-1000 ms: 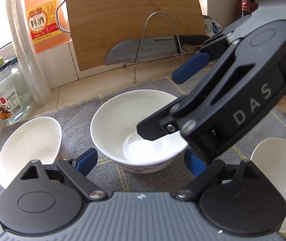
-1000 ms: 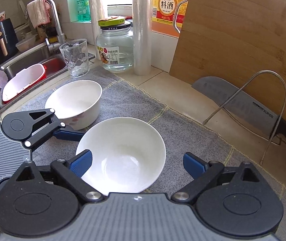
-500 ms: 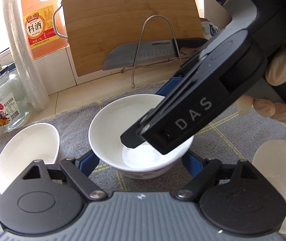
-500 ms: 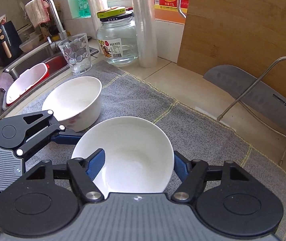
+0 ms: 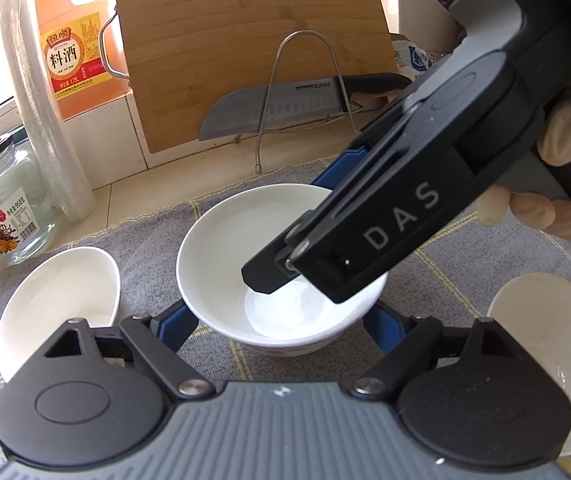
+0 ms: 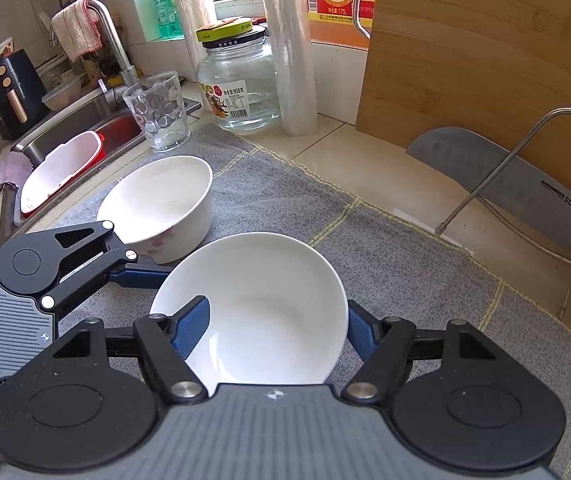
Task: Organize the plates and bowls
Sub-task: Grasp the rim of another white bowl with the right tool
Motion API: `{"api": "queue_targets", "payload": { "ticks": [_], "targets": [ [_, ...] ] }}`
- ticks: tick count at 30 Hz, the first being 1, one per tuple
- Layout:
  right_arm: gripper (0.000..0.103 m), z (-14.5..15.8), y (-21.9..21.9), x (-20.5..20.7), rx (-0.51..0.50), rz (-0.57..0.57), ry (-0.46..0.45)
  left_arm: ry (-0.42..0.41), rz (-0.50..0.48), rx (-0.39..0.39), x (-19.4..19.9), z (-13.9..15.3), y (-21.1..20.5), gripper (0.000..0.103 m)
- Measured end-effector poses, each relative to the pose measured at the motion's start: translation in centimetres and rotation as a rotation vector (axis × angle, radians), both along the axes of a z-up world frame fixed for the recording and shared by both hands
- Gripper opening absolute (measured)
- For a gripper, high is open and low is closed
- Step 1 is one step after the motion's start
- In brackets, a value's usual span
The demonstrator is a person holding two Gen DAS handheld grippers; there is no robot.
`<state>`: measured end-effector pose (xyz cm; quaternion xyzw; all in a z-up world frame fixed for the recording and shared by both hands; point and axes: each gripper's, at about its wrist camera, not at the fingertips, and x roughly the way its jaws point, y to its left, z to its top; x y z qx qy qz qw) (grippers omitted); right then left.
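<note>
The right tool (image 6: pixel 277 332) is clamped on the rim of the shallow white bowl (image 6: pixel 269 304) – one blue pad lies inside the wall, the other against the outside, so the bowl sits directly ahead between the fingers. In the left wrist view the same tool reaches down into that bowl from the upper right, with the person's hand (image 5: pixel 557 184) behind it. The left tool (image 5: pixel 281 324) stands wide, its blue pads on either side of the bowl's base but not clearly pressing; it appears to grip nothing.

The bowl rests on the grey cloth (image 6: pixel 385 256) covering the desk. The deeper white bowl (image 6: pixel 165 200) stands just beside it, toward the left tool's side and nearer the sink (image 6: pixel 85 128); a white plate (image 5: pixel 545 340) lies near, on the opposite side.

Judging by the task, the likely next move is lifting the held bowl and nesting it into the deeper one – that target lies left of the right tool, and the left tool is nearer to it
</note>
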<state>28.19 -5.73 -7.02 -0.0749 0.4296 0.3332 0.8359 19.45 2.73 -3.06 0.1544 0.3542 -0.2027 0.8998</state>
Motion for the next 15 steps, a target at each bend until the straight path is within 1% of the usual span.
{"api": "queue_targets", "payload": {
  "ticks": [5,11,15],
  "targets": [
    [0.077,1.2,-0.6,-1.3,0.031,-0.006,0.004,0.004,-0.021,0.000,-1.2,1.4,0.0,0.088],
    [0.077,2.9,-1.1,-3.7,0.031,0.002,-0.024,0.007,-0.051,-0.009,-3.0,3.1,-0.2,0.088],
    [0.077,3.9,-1.8,-5.3,0.050,-0.013,-0.028,0.002,-0.075,-0.008,-4.5,3.9,-0.5,0.088]
  ]
}}
